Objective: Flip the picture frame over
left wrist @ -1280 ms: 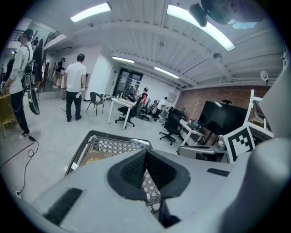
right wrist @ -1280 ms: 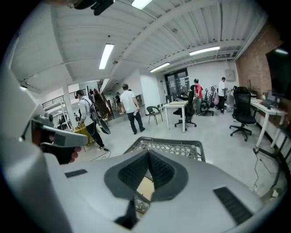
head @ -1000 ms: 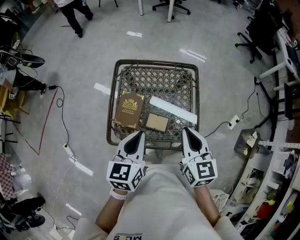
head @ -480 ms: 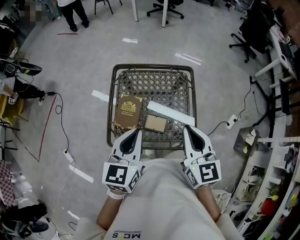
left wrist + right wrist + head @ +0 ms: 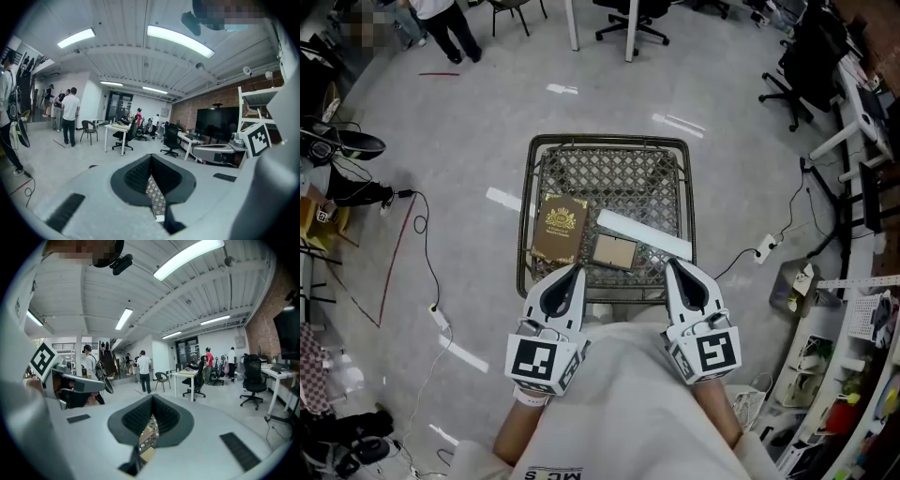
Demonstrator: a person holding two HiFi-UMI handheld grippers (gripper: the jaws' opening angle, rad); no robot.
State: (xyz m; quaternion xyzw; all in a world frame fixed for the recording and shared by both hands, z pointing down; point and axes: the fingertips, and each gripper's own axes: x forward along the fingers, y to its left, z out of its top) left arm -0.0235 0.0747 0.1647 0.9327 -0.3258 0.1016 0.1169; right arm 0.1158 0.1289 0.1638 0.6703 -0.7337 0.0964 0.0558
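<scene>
Left gripper (image 5: pixel 573 271) and right gripper (image 5: pixel 672 266) seem closed, empty, near picture frame (image 5: pixel 614 250).

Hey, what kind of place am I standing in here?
Probably an open-plan office or lab workspace: wheeled office chairs, white desks and a large screen on the far side.

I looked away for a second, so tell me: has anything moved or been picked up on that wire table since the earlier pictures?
Nothing was gripped or released. The left gripper and right gripper hang shut and empty at the wire table's near edge, as before. The picture frame, brown book and white strip lie where they were; only the head view shifted slightly.
</scene>
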